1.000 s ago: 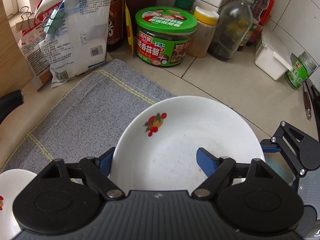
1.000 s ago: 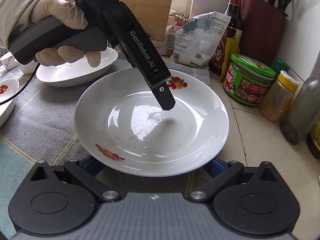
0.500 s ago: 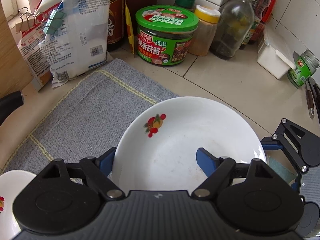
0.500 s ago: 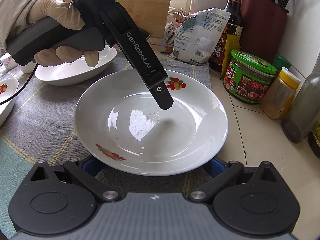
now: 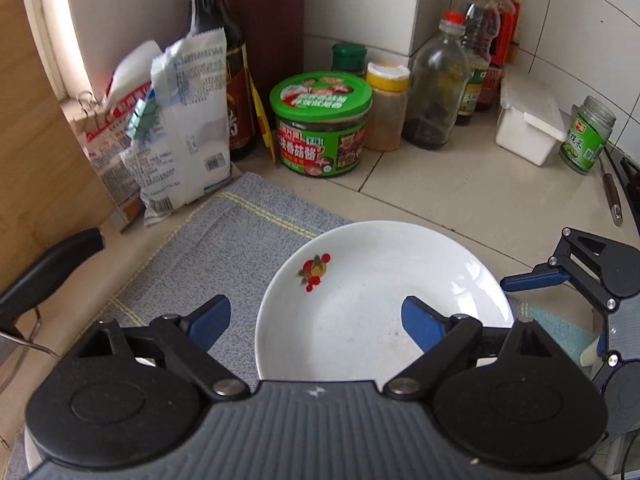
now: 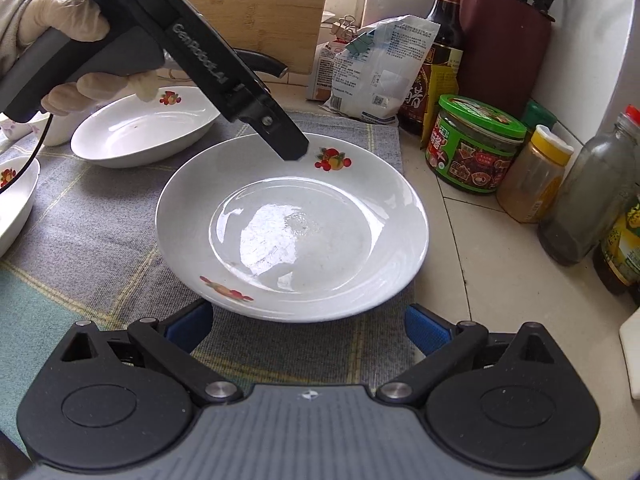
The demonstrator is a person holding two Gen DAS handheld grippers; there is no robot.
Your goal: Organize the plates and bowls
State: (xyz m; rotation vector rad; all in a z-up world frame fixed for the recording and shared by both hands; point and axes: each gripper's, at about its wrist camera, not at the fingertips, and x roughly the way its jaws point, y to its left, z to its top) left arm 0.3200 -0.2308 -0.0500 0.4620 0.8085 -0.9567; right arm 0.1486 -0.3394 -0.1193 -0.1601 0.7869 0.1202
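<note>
At the far left of the right wrist view, a shallow white bowl (image 6: 140,128) is seen on the grey cloth (image 6: 92,224), with part of another bowl (image 6: 14,196) cut off by the left edge. The left tool (image 5: 316,320) is held wide open over the plate's left rim, one blue finger outside the rim and the other above the plate's inside; nothing is gripped. The white plate (image 6: 292,224) with fruit prints lies flat on the cloth, its right edge reaching past the cloth onto the tiled bench (image 6: 500,300). The right tool (image 6: 308,330) is spread wide open just near of the plate, gripping nothing. Behind the plate, paper bags (image 6: 376,72) and a dark bottle (image 6: 440,52) are stood along the far wall. To the right, a green-lidded jar (image 6: 476,144), a yellow-capped jar (image 6: 536,176) and a glass bottle (image 6: 592,192) are lined up close by, with a strip of bare tile left between them and the plate's right rim.
</note>
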